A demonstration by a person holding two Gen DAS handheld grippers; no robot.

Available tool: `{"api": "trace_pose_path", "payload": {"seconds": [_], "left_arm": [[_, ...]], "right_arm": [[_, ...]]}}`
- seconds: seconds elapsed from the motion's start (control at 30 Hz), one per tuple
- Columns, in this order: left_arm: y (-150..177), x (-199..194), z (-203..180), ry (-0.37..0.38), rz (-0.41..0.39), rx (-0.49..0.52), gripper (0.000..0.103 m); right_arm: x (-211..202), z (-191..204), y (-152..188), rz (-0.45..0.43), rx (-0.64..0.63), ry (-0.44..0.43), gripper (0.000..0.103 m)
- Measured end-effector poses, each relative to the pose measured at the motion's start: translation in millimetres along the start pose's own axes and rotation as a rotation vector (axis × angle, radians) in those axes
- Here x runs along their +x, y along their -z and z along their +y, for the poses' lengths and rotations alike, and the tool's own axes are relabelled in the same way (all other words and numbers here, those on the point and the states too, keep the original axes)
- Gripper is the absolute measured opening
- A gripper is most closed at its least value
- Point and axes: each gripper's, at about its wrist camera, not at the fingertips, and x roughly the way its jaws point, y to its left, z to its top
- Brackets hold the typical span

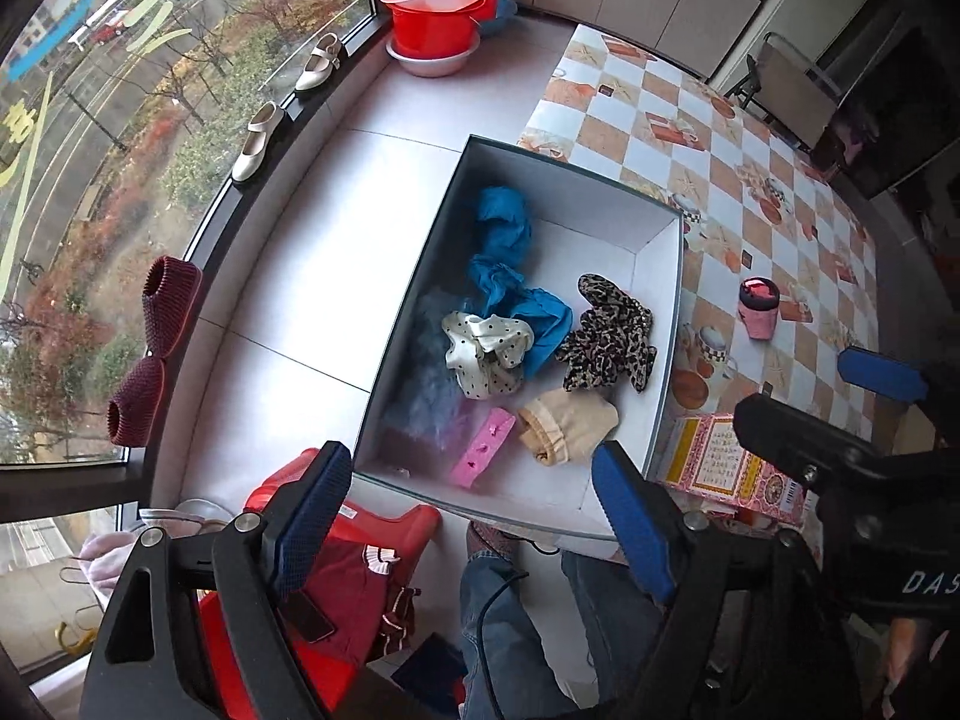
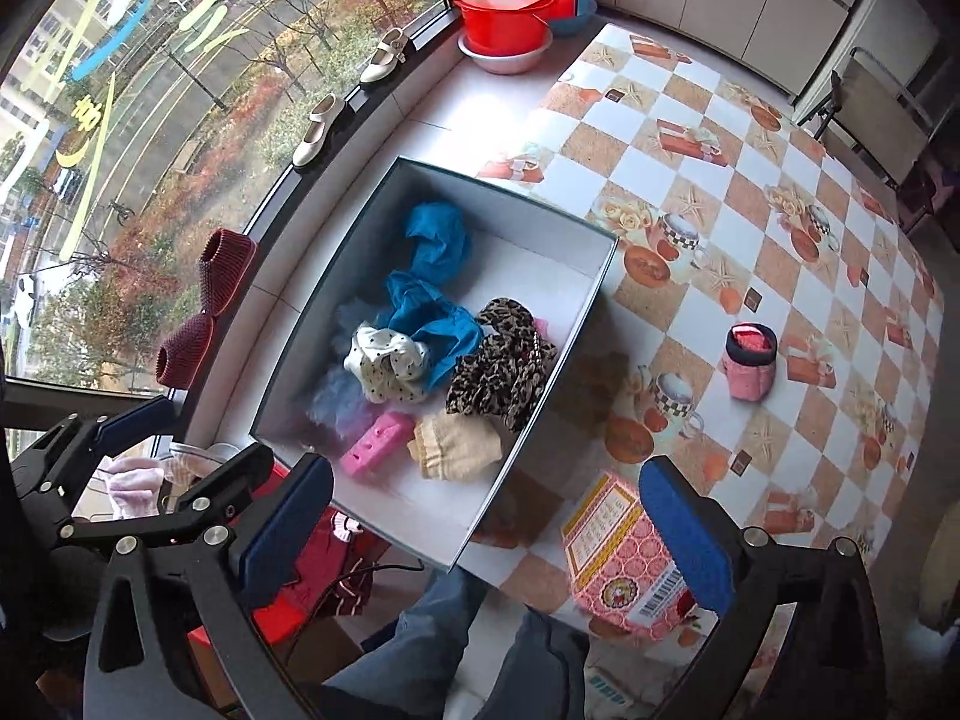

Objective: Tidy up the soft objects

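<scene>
An open box (image 1: 588, 204) (image 2: 528, 222) with white inner walls sits on the table's near-left corner. Inside lie a blue cloth (image 1: 501, 252) (image 2: 432, 276), a leopard-print cloth (image 1: 606, 342) (image 2: 504, 360), a white polka-dot cloth (image 1: 486, 351) (image 2: 387, 363), a beige sock (image 1: 570, 426) (image 2: 456, 441), a pink piece (image 1: 483, 447) (image 2: 375, 441) and a grey-blue fluffy thing (image 1: 429, 384). My left gripper (image 1: 474, 522) (image 2: 186, 438) hangs open above the box's near edge, holding nothing. My right gripper (image 2: 489, 534) (image 1: 822, 396) is open and bare beside it. A pink rolled item (image 1: 759, 307) (image 2: 750, 360) stands on the checked tablecloth.
A pink patterned carton (image 1: 720, 468) (image 2: 630, 552) lies by the box. Stacked basins (image 1: 441, 6) stand on the floor, with cream shoes (image 1: 258, 141) and maroon slippers (image 1: 156, 348) on the window sill. A red stool with clothes (image 1: 360, 576) and a person's jeans-clad legs (image 1: 510, 630) are below.
</scene>
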Motion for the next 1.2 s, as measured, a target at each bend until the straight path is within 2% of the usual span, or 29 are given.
{"api": "trace_pose_path", "payload": {"seconds": [0.13, 0.37, 1.2], "left_arm": [[8, -6, 1, 0.012, 0.006, -0.003, 0.085], [18, -8, -2, -0.016, -0.001, 0.035, 0.085], [32, -10, 8, -0.013, -0.007, 0.040, 0.085]], "right_arm": [[-1, 8, 6, 0.015, -0.006, -0.011, 0.103], [0, 21, 12, 0.027, -0.025, 0.001, 0.103], [0, 40, 21, 0.034, -0.045, 0.058, 0.103]]}}
